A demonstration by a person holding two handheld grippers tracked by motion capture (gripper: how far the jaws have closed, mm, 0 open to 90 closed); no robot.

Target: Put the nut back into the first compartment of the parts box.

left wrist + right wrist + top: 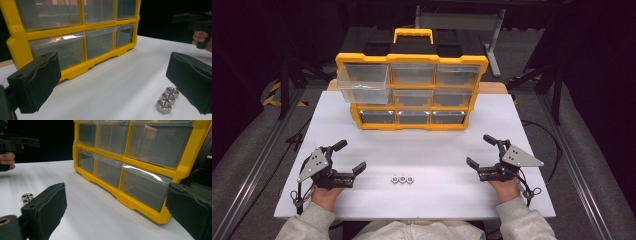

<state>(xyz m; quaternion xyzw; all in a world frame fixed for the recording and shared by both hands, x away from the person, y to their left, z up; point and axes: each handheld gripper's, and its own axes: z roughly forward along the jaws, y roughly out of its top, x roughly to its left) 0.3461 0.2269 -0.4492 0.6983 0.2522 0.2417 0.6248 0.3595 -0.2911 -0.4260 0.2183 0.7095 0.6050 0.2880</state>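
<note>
Three steel nuts (402, 179) lie in a row near the counter (422, 145) front edge, midway between the hands — within reach of both. The left gripper (350, 156) rests wide and empty just left of them; the right gripper (481, 150) mirrors it, also wide. The organizer's (412, 92) top-left drawer (363, 82) stands pulled out — likely their destination.

A white worktop (522, 135) carries a yellow drawer cabinet (412, 92) standing upright at its far edge, with its top left drawer (363, 82) pulled out. Three metal nuts (402, 179) lie in a touching row on the bare surface near the front edge, well apart from the cabinet.
</note>
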